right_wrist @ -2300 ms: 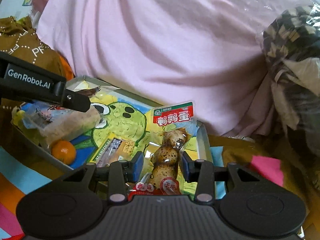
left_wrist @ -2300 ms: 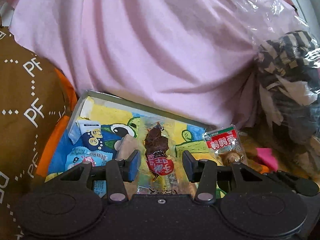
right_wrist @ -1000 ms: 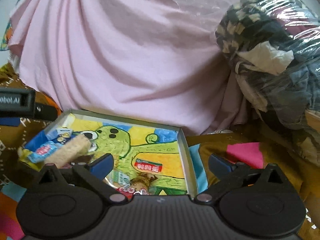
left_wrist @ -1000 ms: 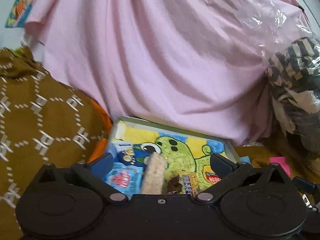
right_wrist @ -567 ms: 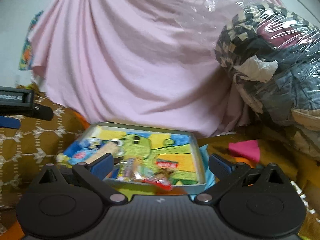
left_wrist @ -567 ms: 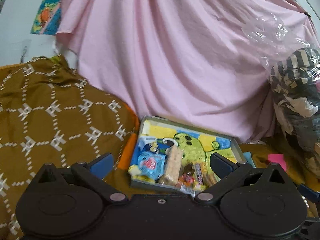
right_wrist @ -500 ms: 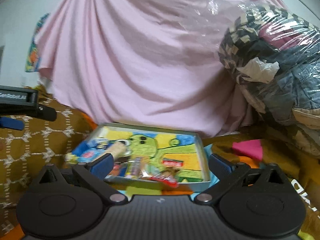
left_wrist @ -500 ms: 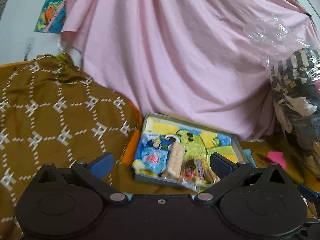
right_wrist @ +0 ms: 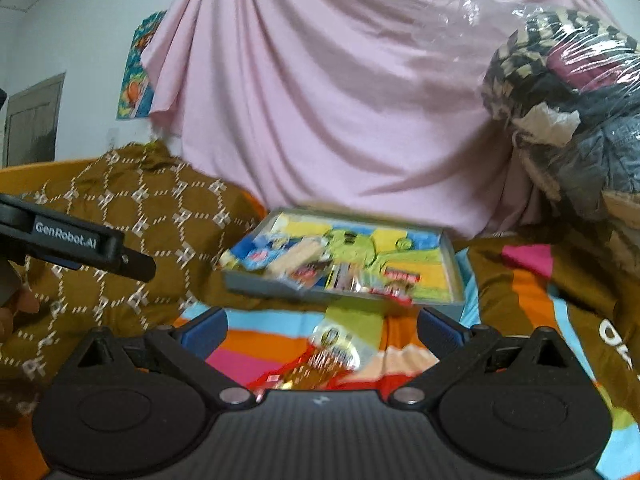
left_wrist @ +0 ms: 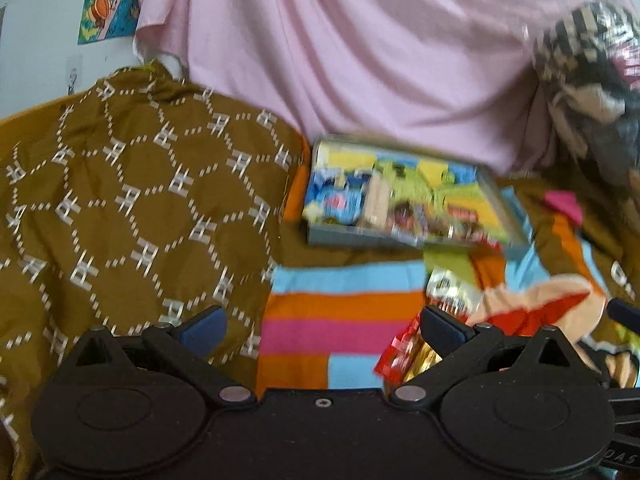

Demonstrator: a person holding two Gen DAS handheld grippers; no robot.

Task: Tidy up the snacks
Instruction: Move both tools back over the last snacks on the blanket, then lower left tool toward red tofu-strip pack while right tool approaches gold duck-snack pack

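At twelve o'clock in both wrist views I have the pink sheet (right_wrist: 320, 100) draped as a backdrop, and at ten o'clock the brown patterned blanket (left_wrist: 132, 200) is heaped up, likely just pushed aside to leave a flat patch. The striped cover (left_wrist: 340, 320) underneath serves as my work surface. On it, at about one o'clock from my left gripper (left_wrist: 320, 326), sits the tray (right_wrist: 256, 282) with the cartoon-printed floor. Several snack packets (right_wrist: 304, 260) are crowded along its near-left part, I'd judge because that edge is easiest to reach. One loose red and gold packet (right_wrist: 332, 350) lies outside the tray on the cover, directly ahead of my right gripper (right_wrist: 320, 328), so I read it as the piece not yet sorted.

Both tools are spread wide with nothing between the fingers.

Motion blur smears every label, so I cannot tell what any packet contains or count them. In the left view that loose packet is partly behind the right-hand finger (left_wrist: 444, 326). The plastic-wrapped bundle (right_wrist: 560, 80) at two o'clock is cut off by the frame.
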